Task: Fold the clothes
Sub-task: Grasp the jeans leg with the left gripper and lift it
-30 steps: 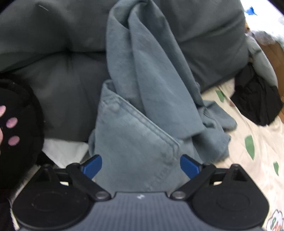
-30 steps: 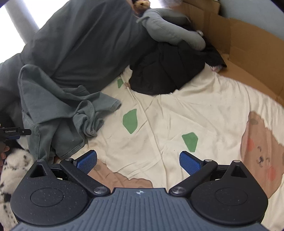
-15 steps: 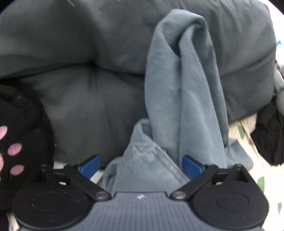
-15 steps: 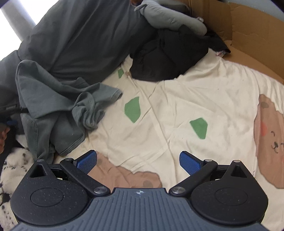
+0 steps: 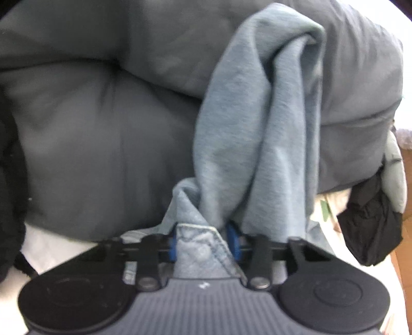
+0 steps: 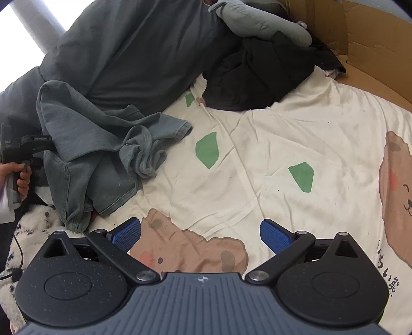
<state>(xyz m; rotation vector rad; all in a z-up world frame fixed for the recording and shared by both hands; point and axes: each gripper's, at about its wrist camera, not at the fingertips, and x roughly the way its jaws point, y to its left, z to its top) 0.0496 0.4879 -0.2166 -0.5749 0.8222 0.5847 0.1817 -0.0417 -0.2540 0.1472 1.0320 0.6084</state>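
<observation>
A crumpled blue-grey garment (image 5: 257, 128) lies against a dark grey duvet; in the right wrist view the garment (image 6: 103, 154) spreads onto the cream sheet at the left. My left gripper (image 5: 203, 243) has its jaws closing, with the garment's stitched hem bunched between the blue pads (image 5: 172, 246), which touch the cloth on both sides. In the right wrist view a hand holds the left gripper's black body (image 6: 25, 149) at the left edge, its fingers hidden behind the garment. My right gripper (image 6: 200, 235) hovers open over the sheet, nothing between its fingers.
The dark grey duvet (image 6: 141, 51) is heaped at the back left. A black garment (image 6: 257, 74) and a grey plush shape (image 6: 257, 20) lie at the back, with cardboard (image 6: 373, 51) beyond. The bear-print sheet (image 6: 296, 123) spreads right. Spotted white fleece (image 6: 33, 226) sits at the lower left.
My left gripper's jaws have come together from wide apart onto the garment's hem, and the gripper shifted left along it. The right gripper sank slightly toward the sheet, still open.
</observation>
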